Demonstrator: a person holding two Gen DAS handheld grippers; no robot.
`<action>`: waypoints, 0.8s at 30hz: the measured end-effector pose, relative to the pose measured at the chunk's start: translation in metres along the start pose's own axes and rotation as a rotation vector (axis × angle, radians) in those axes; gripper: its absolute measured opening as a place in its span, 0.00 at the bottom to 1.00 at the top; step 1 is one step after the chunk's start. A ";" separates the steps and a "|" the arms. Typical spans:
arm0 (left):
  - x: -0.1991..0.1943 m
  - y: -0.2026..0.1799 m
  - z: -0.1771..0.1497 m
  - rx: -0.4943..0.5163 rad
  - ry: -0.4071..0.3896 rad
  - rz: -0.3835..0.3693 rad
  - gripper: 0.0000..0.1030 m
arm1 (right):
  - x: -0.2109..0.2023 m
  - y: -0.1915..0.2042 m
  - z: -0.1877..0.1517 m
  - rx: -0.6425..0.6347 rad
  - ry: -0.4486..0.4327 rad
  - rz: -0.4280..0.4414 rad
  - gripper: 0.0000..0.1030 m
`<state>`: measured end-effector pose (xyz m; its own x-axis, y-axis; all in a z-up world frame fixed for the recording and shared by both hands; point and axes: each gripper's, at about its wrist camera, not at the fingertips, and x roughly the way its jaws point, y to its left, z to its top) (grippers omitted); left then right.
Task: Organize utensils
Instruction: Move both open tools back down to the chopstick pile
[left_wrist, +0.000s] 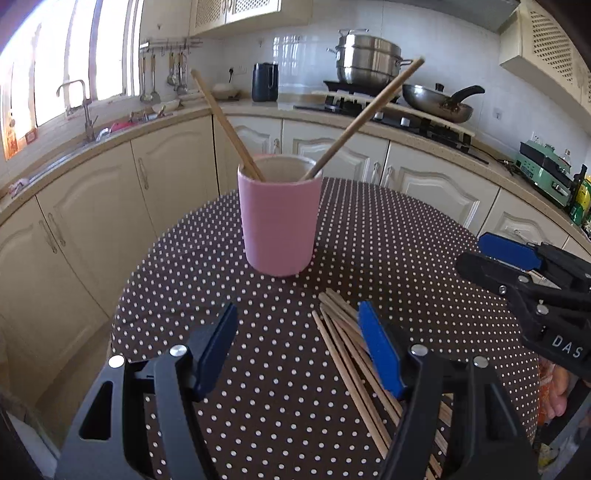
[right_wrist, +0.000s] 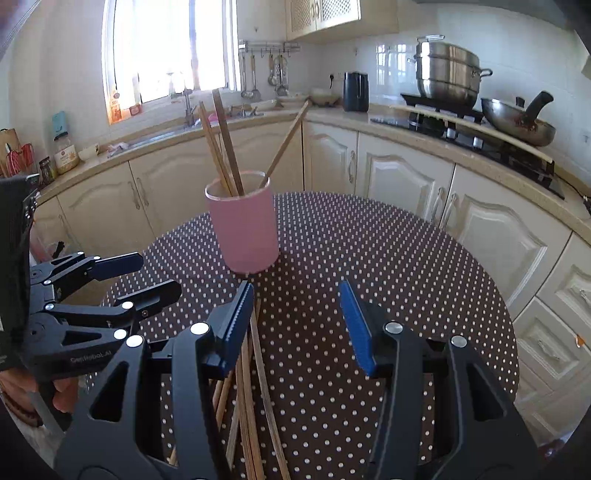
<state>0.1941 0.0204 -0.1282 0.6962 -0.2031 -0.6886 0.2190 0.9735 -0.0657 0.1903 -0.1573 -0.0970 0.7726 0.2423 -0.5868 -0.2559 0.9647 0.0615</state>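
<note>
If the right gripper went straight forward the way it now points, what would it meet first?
Probably the pink cup, slightly left of the open right gripper; depth is unclear, so it might pass just beside it.

Leaning chopsticks (right_wrist: 221, 147) crowd the pink cup's (right_wrist: 245, 229) mouth.

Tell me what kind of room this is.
A home kitchen, most likely. A steamer pot and wok sit on a stove, a sink with a faucet lies under a window, and cream cabinets line the counter behind the polka-dot table.
</note>
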 end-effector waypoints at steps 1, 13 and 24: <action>0.003 0.002 -0.001 -0.019 0.025 -0.017 0.65 | 0.002 -0.001 -0.002 -0.003 0.026 0.008 0.48; 0.045 -0.008 -0.020 -0.118 0.262 -0.031 0.58 | 0.023 -0.019 -0.026 -0.016 0.193 0.081 0.48; 0.060 -0.024 -0.029 -0.086 0.334 0.063 0.47 | 0.028 -0.024 -0.035 -0.025 0.221 0.105 0.48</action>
<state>0.2114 -0.0117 -0.1887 0.4416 -0.1104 -0.8904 0.1140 0.9913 -0.0664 0.1974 -0.1770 -0.1430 0.5960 0.3107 -0.7405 -0.3446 0.9318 0.1136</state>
